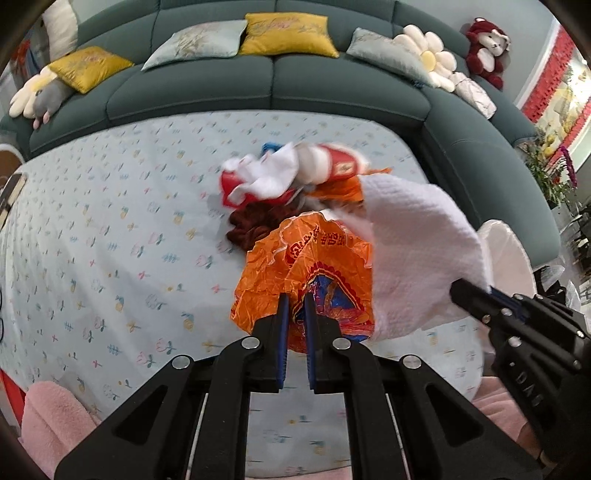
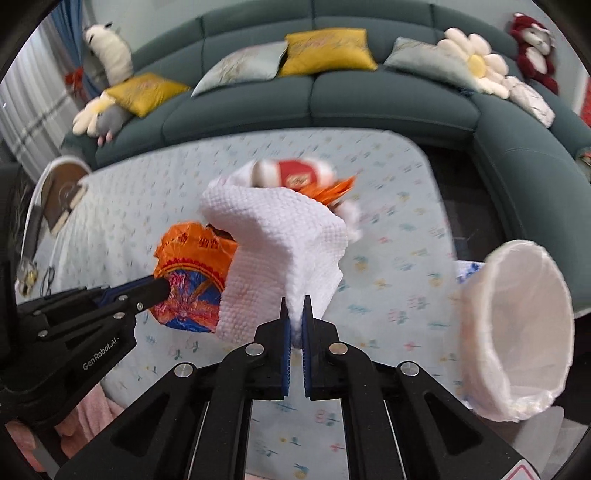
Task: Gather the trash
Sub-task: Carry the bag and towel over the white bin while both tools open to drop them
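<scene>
My left gripper (image 1: 296, 295) points steeply down, its jaws nearly closed and pinching the orange wrapper (image 1: 317, 273). My right gripper (image 2: 295, 301) sits just beside it, tilted down the same way, jaws pressed together on a corner of the white tissue (image 2: 280, 243), which hangs lifted.

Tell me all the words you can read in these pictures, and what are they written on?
"GenRobot.AI" stands on the black body of the left gripper.
The raised letters on the right gripper are too unclear to read for sure.
The orange wrapper has red printed characters, too crumpled to read.
The red packet has a small label, too blurred to read.
The yellow cushion has stitched writing, too small to read.
</scene>
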{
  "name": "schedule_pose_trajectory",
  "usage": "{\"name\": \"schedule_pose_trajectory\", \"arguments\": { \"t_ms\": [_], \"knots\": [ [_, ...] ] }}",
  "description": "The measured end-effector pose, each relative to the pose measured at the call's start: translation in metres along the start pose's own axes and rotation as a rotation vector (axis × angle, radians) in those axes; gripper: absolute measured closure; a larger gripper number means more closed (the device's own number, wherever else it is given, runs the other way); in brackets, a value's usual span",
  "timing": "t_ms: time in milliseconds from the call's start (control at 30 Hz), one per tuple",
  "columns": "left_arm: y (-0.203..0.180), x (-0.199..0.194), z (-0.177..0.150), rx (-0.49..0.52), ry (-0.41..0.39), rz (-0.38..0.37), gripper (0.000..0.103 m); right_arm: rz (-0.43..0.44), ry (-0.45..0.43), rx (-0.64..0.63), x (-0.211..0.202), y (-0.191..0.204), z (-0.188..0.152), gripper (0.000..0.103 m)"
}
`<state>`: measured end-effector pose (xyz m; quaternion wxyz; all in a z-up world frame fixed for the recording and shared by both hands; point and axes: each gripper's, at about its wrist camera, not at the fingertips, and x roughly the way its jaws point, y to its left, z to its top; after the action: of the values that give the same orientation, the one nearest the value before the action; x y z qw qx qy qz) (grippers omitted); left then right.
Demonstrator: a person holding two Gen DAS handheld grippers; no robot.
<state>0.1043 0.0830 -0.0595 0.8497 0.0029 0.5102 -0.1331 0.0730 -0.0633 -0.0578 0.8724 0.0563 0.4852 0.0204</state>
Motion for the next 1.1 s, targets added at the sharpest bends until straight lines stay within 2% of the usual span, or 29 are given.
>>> {"name": "schedule_pose_trajectory", "arguments": {
  "t_ms": [300,700,833,1100],
  "knots": [
    [-0.075,-0.025,0.014,0.080,-0.048,-0.090,0.095,-0.099,-0.109,0.121,-0.060,-0.086,-0.003,0.098],
    [-0.195,-0.021,0.017,0.247,-0.067,-0.181,0.095,-0.263,-0.164,0.320,-0.103,-0.209,-0.037,0.098],
    [-0.226,-0.014,0.015,0.285,-0.053,-0.196,0.095,-0.288,-0.162,0.361,-0.104,-0.234,-0.043,0.098],
    [-0.268,0.001,0.016,0.313,-0.026,-0.230,0.095,-0.298,-0.152,0.394,-0.099,-0.257,-0.048,0.098]
  ]
}}
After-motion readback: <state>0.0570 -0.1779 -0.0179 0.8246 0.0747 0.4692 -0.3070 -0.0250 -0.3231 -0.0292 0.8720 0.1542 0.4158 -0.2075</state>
